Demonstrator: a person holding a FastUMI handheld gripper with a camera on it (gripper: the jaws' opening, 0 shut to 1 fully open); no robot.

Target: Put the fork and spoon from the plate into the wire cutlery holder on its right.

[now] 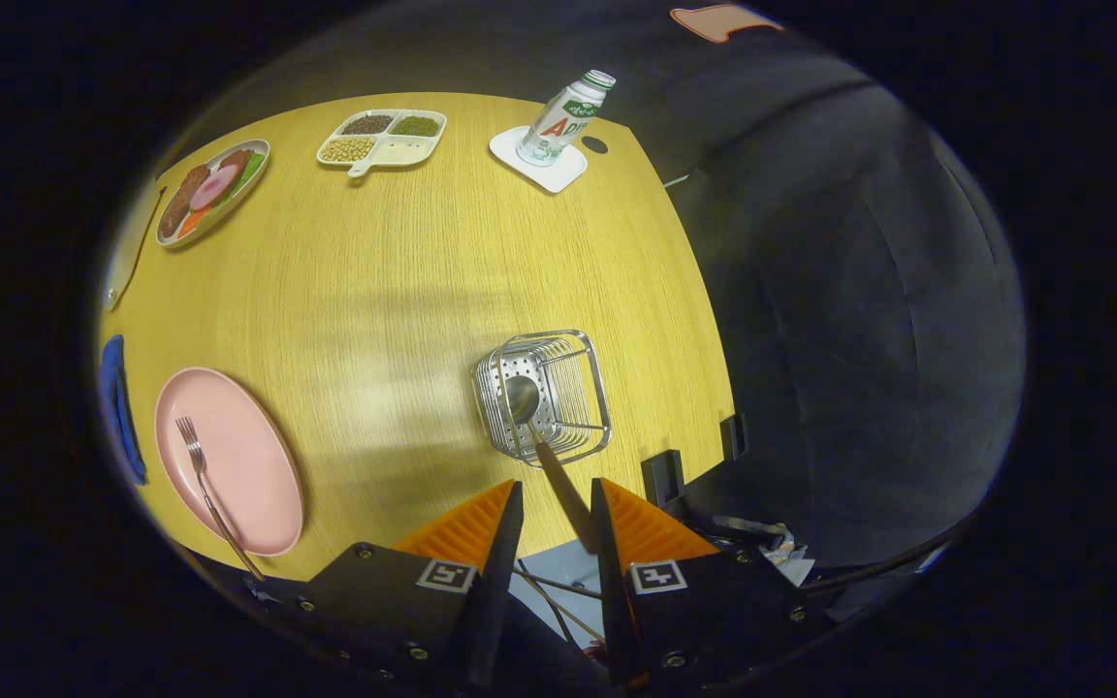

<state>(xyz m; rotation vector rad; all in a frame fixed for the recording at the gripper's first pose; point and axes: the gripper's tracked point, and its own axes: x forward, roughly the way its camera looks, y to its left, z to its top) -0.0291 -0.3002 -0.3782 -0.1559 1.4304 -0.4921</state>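
your gripper (557,504) hangs above the near edge of the yellow wood-grain table (403,281), its two fingers set a narrow gap apart. the brown-handled metal spoon (541,436) runs up through that gap: its handle lies between the fingers and its bowl sits inside the silver wire cutlery holder (544,396) just ahead of them. the handle seems to touch the right finger, but you cannot tell from here whether both fingers press on it. the holder stands upright on the table, with a perforated metal panel on its left side. well to the left, the round pink plate (229,460) lies near the table's edge, and the thin metal fork (205,485) rests on it, tines pointing away from you and handle overhanging the near rim. far across the table stand a white-and-green bottle (566,116) on a white square coaster (539,160), a white divided tray of beans (382,139), and an oval plate of food (212,189).
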